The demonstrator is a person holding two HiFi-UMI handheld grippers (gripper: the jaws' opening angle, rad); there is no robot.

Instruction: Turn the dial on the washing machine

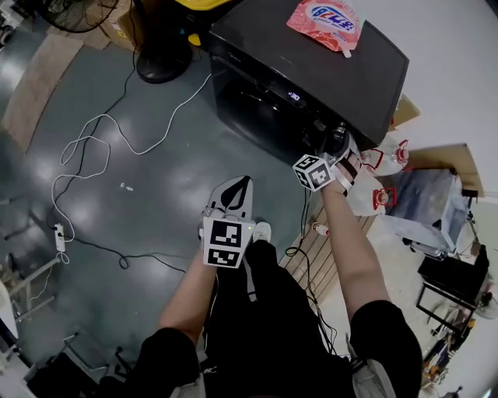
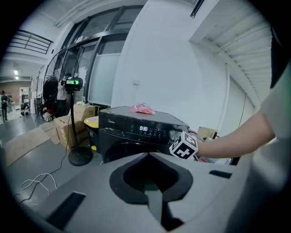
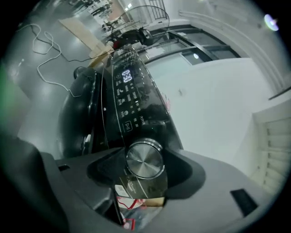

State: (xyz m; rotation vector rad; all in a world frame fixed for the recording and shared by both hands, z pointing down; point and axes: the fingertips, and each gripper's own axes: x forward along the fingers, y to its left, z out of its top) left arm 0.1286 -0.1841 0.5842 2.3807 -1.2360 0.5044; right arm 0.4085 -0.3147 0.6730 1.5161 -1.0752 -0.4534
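A black front-loading washing machine [image 1: 257, 101] stands ahead of me, its display [image 2: 143, 129] reading 0:30. Its silver dial [image 3: 144, 159] sits at the right end of the control panel. My right gripper [image 1: 336, 144] reaches up to that panel, its jaws closed on either side of the dial. In the head view the dial is mostly hidden behind this gripper. The left gripper view shows the dial [image 2: 173, 134] just beyond the right gripper's marker cube [image 2: 184, 146]. My left gripper [image 1: 240, 185] is held back from the machine at waist height, shut and empty.
A pink detergent bag [image 1: 325, 17] lies on the machine's top. A fan base [image 1: 163, 62] stands left of the machine, with white cable [image 1: 93, 148] looping over the floor. Red-and-white bags [image 1: 381, 194] sit at the machine's right. Cardboard boxes [image 2: 68, 127] stand behind.
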